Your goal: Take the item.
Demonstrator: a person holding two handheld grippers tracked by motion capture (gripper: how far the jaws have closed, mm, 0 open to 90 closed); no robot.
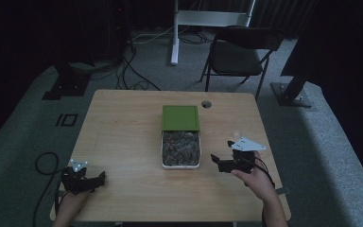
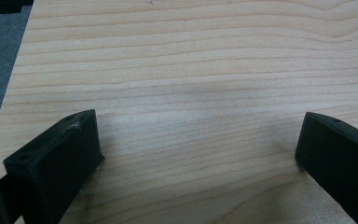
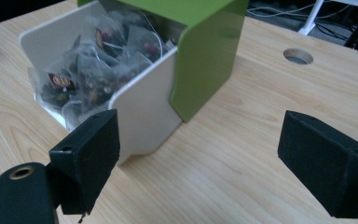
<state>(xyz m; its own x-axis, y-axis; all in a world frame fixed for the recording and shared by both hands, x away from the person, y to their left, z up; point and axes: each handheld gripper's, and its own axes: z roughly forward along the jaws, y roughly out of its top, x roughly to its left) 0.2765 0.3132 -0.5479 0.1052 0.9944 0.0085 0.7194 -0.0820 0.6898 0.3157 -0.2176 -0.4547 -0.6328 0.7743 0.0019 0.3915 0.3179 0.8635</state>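
Across the pale wooden table (image 1: 123, 142), the white rectangular box of clear tea sachets (image 1: 181, 149) with its green lid (image 1: 180, 117) slid halfway back lay lengthwise away from you, just left of your right gripper (image 1: 223, 160), the nearer one. Both it and your left gripper (image 1: 88, 181), well apart near the table's edge, stood wide open, holding nothing.

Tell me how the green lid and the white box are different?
The lid is green and flat on top; the box is white with walls. The box holds tea bags; the lid covers its far half only, slid back. Both have rounded corners and sit mid-table.
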